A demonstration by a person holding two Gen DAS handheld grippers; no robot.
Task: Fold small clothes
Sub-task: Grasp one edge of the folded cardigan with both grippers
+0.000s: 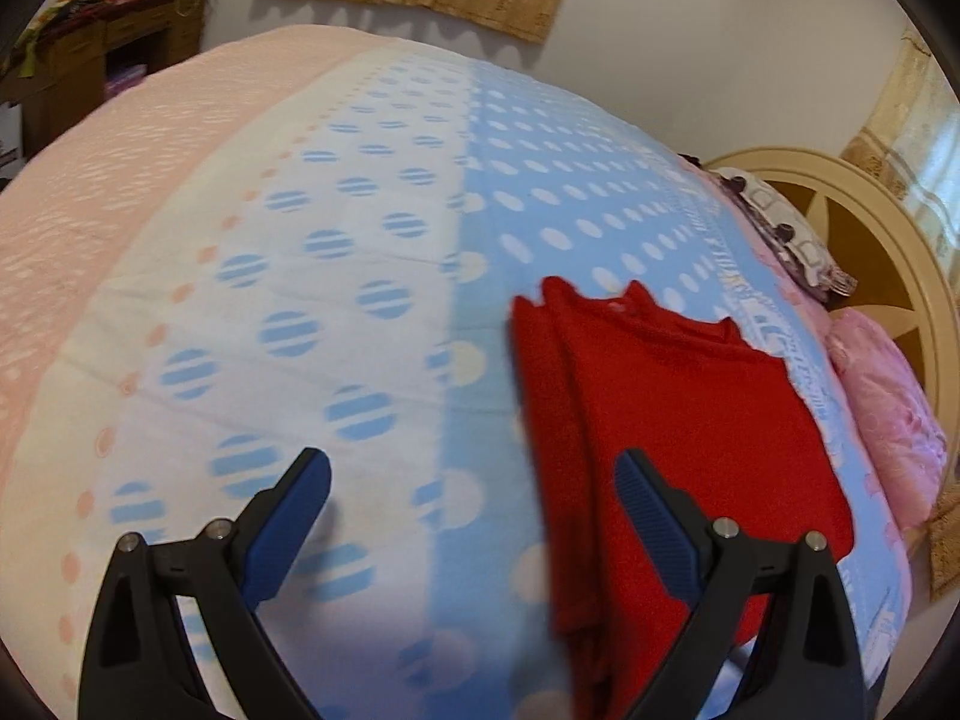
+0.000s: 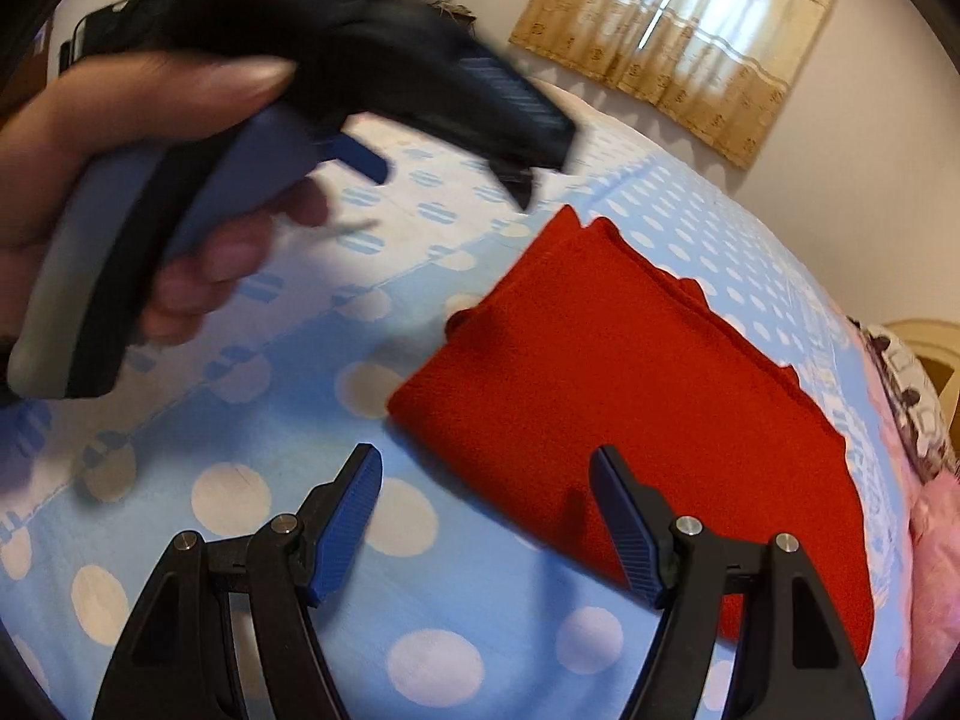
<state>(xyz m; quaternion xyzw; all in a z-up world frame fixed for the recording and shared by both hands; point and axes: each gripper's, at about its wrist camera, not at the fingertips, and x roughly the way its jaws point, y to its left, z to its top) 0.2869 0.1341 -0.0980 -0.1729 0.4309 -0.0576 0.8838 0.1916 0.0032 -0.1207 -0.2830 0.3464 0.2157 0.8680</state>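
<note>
1. One red garment [image 2: 648,420], folded into a flat layered packet, lying on the blue dotted part of the bedspread [image 2: 468,648]; stacked fold edges visible along its far side.
2. Seen also from the left wrist view as the same single red garment [image 1: 690,420], layered edges facing the white striped-dot band of the bedspread [image 1: 336,324].
3. Two tongs in all, one per hand.
4. Right gripper [image 2: 486,480]: jaws spread wide, nothing between them, nothing gripped; right-hand pad over the near edge of the red cloth, left-hand pad over bare blue sheet. Contact with the cloth not clear.
5. Left gripper [image 1: 474,480]: jaws likewise spread wide and empty; one blue pad over the white band, the other in front of the red fabric, touching or not cannot be told.
6. Same left gripper [image 2: 456,96] visible from the right wrist view, blurred, raised above the bed, held by a hand [image 2: 120,180] wrapped round its blue-grey handle.
7. Farther out: two pillows, one dark-patterned [image 1: 786,234], one pink [image 1: 888,414], by a cream headboard [image 1: 870,228].
8. One curtained window [image 2: 678,30] on the far wall; one cluttered wooden desk [image 1: 90,60] at the left.
</note>
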